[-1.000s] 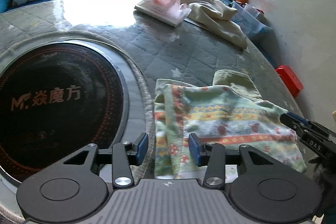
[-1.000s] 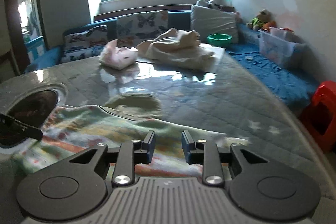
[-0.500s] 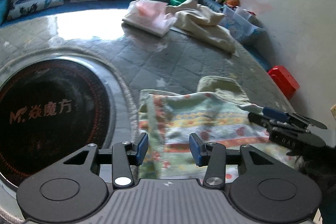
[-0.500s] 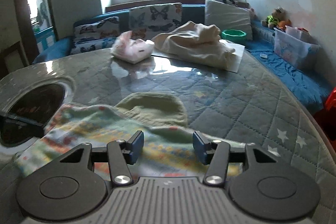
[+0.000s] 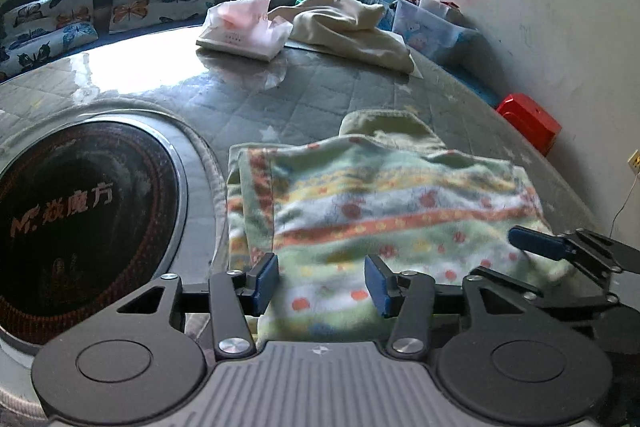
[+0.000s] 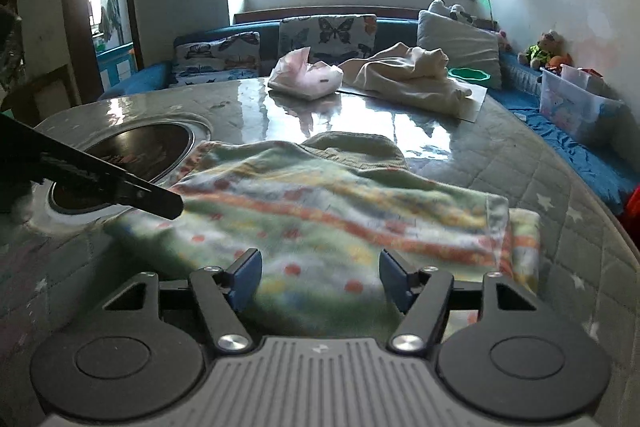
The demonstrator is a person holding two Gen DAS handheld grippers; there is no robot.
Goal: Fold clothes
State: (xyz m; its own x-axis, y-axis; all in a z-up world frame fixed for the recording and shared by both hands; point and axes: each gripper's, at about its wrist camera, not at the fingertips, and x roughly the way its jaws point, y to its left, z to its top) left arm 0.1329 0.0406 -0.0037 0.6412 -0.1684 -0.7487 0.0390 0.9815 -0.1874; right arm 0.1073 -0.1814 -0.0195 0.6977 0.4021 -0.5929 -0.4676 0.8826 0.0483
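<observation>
Left wrist view: left gripper (image 5: 321, 279) and right gripper (image 6: 320, 277) both gape wide, holding nothing, over the striped garment's (image 5: 384, 211) near hem on the quilted table (image 5: 312, 99); risk: pinching one layer only, skewing the fold.

Left gripper (image 5: 322, 285) & right gripper (image 6: 320, 281) look alike – matte black linkage arms w/ triangular cutouts, silver screw heads at the pivots, blue pads (image 5: 266, 281) on the jaws. Each has two round black discs at the base either side of a grey ribbed housing w/ a small star mark – no cables in view.
</observation>
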